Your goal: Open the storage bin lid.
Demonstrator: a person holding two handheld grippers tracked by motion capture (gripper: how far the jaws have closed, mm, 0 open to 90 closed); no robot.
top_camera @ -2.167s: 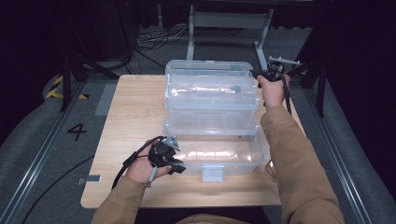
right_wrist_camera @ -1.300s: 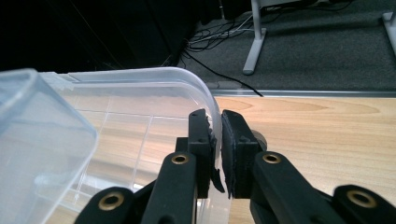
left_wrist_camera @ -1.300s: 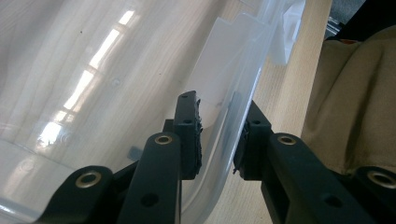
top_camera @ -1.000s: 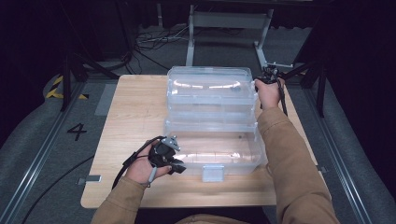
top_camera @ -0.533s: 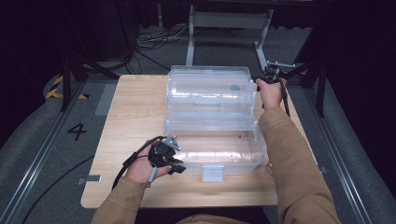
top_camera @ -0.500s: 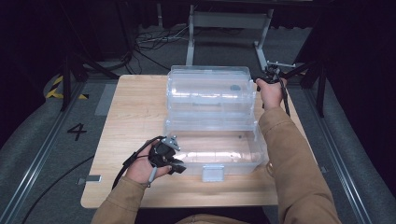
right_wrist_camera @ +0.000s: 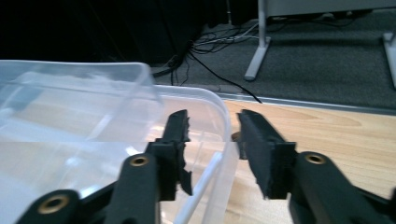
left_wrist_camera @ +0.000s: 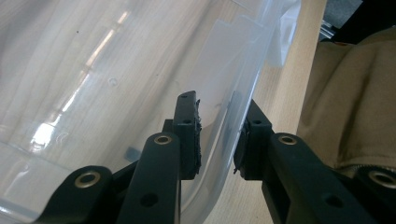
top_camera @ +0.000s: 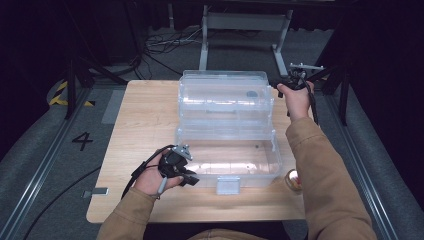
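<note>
A clear plastic box (top_camera: 227,160) sits on the wooden table (top_camera: 145,115), its hinged lid (top_camera: 225,95) standing upright at the back. My left gripper (top_camera: 192,179) is at the box's front left corner. In the left gripper view it (left_wrist_camera: 217,135) is shut on the box's wall (left_wrist_camera: 233,88), one jaw inside and one outside. My right gripper (top_camera: 280,86) is at the lid's right end. Its jaws (right_wrist_camera: 212,130) have just been opening; they straddle the lid's rim (right_wrist_camera: 219,109) with the pads off it.
A small round object (top_camera: 292,180) lies on the table by the box's front right corner, under my right forearm. Bare wood stretches left of the box. Beyond the table's far edge stand a metal frame (top_camera: 245,22) and floor cables.
The right gripper's jaws have parted from the lid's edge and the right hand has lifted a little. The lid stays upright. The left hand and its grip look the same.
</note>
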